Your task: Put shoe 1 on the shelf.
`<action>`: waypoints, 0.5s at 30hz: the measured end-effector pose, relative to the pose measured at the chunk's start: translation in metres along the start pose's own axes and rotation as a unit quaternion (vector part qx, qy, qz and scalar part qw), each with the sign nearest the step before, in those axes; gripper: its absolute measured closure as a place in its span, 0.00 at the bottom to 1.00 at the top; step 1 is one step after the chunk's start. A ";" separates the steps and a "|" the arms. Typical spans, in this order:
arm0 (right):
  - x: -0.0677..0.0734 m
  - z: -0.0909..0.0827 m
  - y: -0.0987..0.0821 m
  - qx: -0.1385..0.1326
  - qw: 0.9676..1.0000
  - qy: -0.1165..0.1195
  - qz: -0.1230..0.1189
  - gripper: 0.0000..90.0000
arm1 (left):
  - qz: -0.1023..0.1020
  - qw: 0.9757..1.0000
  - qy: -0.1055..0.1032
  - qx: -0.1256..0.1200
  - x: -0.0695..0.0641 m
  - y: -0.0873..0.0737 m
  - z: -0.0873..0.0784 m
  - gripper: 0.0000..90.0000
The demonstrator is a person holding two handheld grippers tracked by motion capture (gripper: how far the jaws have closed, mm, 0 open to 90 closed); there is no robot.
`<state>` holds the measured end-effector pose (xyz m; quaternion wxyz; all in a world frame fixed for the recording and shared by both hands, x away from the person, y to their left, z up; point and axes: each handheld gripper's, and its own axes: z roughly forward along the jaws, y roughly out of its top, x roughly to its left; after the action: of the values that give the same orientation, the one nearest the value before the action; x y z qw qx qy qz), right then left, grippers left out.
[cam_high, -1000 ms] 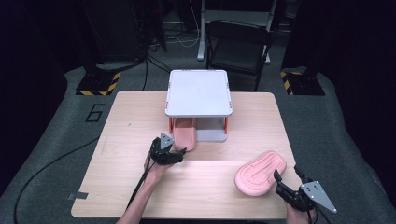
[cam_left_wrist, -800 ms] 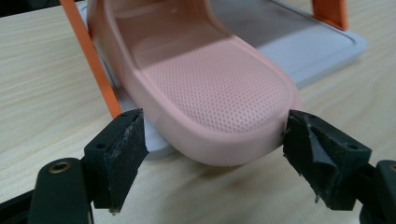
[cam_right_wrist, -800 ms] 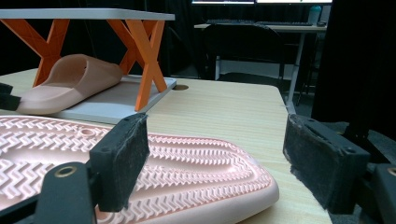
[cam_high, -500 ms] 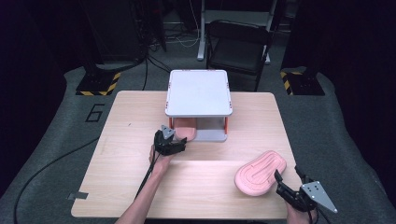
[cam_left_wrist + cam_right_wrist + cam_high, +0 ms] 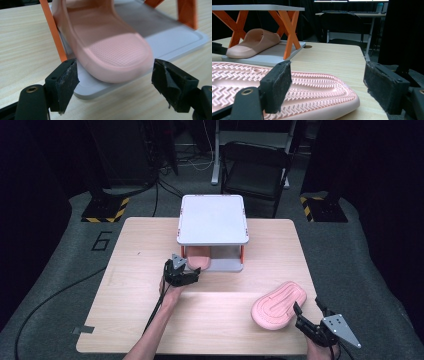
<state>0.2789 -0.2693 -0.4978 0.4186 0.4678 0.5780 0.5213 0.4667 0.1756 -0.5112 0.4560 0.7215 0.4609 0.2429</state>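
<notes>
From above we look forward and down on the whole table (image 5: 130, 320). Our left gripper view sits close behind its jaws, facing the racked slipper (image 5: 110, 50); our right gripper view also catches that slipper, far beyond its jaws.

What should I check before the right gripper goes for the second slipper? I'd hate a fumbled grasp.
1. Right gripper jaws open: ok.
2. Upside-down slipper lies flat on the table, tread up: ok.
3. Slipper edge between the jaws: not ok, it lies just ahead of them.
4. First slipper on the rack's lower shelf: ok, its toe overhangs the edge.
5. Left gripper released: ok, jaws open, apart from that slipper.
6. Free room beside it on the shelf: cannot tell.
</notes>
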 end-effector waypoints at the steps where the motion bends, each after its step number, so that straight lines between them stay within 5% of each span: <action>1: 0.000 0.000 0.000 0.000 1.000 0.001 -0.002 0.25 | -0.003 1.000 -0.004 -0.008 0.000 0.000 -0.004 0.23; 8: 0.002 0.001 0.000 -0.001 1.000 0.006 0.002 0.24 | 0.005 0.997 -0.045 -0.061 0.014 -0.005 -0.065 0.22; 15: 0.005 0.003 -0.001 -0.001 1.000 0.015 0.009 0.23 | -0.029 0.993 -0.055 -0.096 0.045 -0.031 -0.114 0.25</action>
<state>0.2806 -0.2638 -0.4987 0.4057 0.4645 0.5794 0.5329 0.3858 0.2702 -0.4880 0.5545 0.6731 0.4304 0.2331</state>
